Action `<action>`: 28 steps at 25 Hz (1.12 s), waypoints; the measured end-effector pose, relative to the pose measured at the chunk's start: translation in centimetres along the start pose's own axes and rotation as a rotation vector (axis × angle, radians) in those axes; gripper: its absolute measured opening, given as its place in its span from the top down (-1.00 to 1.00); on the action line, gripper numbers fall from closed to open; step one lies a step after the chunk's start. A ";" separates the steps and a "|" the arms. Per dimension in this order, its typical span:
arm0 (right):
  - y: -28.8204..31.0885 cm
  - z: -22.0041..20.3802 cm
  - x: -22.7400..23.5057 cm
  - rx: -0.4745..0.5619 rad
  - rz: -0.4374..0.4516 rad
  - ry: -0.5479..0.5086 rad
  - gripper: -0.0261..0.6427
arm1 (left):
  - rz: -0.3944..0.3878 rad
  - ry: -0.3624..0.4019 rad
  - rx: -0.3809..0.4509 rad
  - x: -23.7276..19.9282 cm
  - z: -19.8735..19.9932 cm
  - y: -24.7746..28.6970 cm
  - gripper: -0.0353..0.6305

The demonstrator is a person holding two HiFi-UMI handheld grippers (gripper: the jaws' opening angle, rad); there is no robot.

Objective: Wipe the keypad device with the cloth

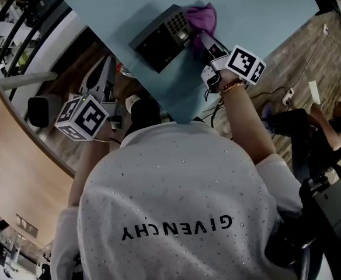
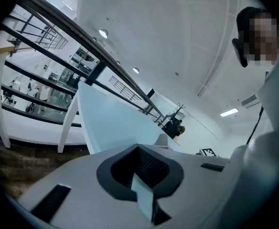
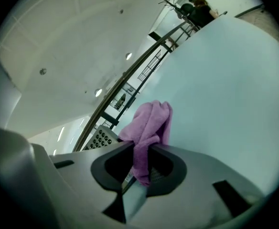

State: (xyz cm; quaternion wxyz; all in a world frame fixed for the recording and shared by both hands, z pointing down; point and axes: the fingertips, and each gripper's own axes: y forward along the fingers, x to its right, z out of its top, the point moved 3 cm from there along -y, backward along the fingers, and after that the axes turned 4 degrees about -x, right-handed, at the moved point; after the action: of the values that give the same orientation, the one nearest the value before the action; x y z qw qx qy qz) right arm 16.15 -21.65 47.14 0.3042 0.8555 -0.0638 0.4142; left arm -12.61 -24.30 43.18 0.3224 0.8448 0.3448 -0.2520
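Observation:
The dark keypad device lies on the pale blue table, its grey button pad on the end nearest the cloth. A purple cloth bunches against that end of the device. My right gripper is shut on the cloth, which hangs out between the jaws over the table top. My left gripper is held off the table's left edge, away from the device. Its jaws look shut with nothing in them and point up past the table edge.
The table ends in a corner close to my body. A wood-plank floor lies below, with a white power strip and cables at right. A person in dark clothes sits on the right. A curved wooden surface and black railings are at left.

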 end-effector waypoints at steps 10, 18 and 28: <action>-0.9 1.1 -2.8 0.063 -0.265 -0.229 0.72 | -0.125 0.055 -0.110 -3.8 1.7 0.2 0.89; -0.1 7.2 -11.3 0.209 -0.190 -0.488 0.72 | -0.186 0.056 -0.127 -4.3 1.9 2.0 0.89; 4.9 2.3 -12.5 0.017 -0.147 -0.676 0.72 | -0.180 0.053 -0.128 -5.5 0.6 2.0 0.89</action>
State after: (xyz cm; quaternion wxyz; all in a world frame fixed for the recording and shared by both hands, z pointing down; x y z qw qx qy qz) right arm 7.78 -28.67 39.02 0.2878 0.9491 -0.0957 0.0850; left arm -14.75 -28.20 47.11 0.3425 0.7945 0.4429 -0.2351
